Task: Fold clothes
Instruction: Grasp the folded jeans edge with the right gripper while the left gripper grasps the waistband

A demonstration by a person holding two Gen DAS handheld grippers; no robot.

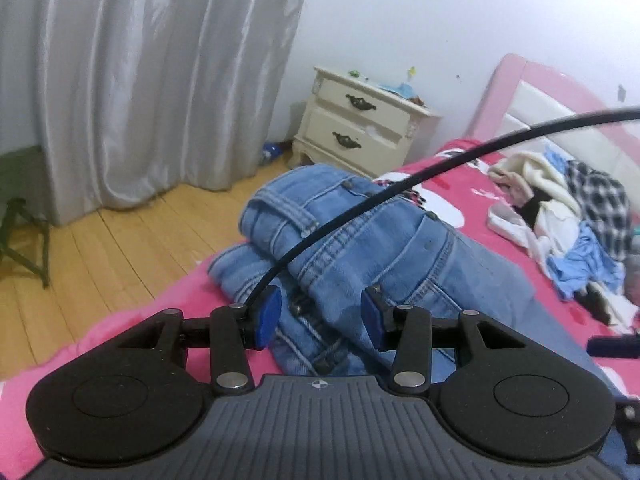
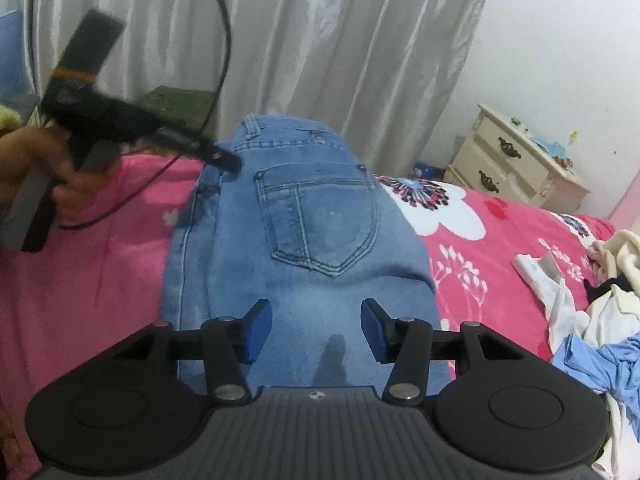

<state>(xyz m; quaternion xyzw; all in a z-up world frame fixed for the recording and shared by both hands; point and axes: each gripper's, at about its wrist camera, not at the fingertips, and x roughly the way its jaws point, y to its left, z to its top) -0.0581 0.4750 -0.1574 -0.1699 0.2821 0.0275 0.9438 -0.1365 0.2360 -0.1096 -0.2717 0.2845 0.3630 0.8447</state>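
So far only the jeans [image 2: 304, 236] lie folded on the bed [image 2: 500, 232]; the clothes pile [image 1: 568, 232] at three o'clock seems untouched. Left gripper [image 1: 322, 316] and right gripper [image 2: 316, 330] both gape, empty.

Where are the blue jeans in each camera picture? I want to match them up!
Left wrist view: the jeans lie folded in the middle, just beyond the left gripper.
Right wrist view: the jeans fill the middle, back pocket up, ahead of the right gripper.
Shared landmark: the cream nightstand by the wall.
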